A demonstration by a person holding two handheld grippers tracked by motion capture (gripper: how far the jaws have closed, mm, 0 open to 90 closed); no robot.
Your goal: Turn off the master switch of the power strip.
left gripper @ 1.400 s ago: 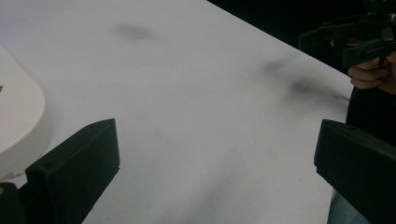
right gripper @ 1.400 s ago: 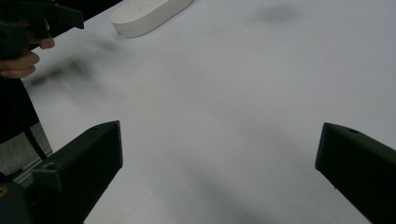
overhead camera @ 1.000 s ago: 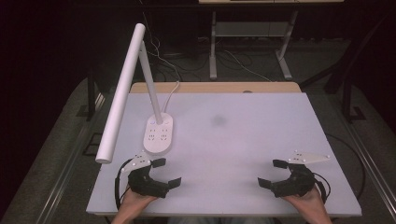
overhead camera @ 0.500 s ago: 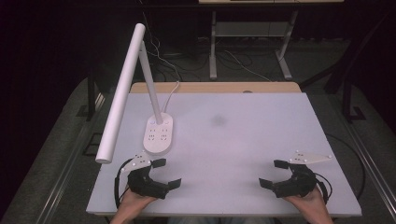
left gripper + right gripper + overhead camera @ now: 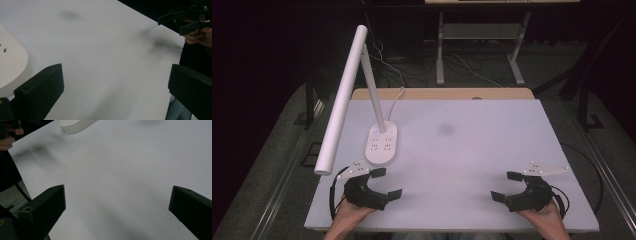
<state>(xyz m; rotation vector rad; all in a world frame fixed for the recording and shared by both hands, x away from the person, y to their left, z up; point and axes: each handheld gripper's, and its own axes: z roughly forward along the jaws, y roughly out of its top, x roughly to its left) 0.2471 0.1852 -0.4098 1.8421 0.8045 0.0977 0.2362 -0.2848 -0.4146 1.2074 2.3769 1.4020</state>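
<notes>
A white desk lamp stands at the table's left; its oval base (image 5: 381,144) carries sockets, and its long tube head (image 5: 341,99) slants toward the front left. The base's edge (image 5: 11,67) lies just left of my left jaws. Near the front left edge, close in front of the base, my left gripper (image 5: 387,182) is open with nothing between its jaws. My right gripper (image 5: 508,186) is open and empty near the front right edge. From the right gripper view the base (image 5: 76,125) lies far off at top left.
The white table top (image 5: 472,150) has a faint dark smudge (image 5: 445,129) at its middle. A white cable (image 5: 395,102) runs from the lamp off the far edge. Dark floor, cables and a desk frame (image 5: 482,45) lie beyond.
The right gripper has shifted slightly toward the right and the front edge. The left gripper and the lamp have not moved.
</notes>
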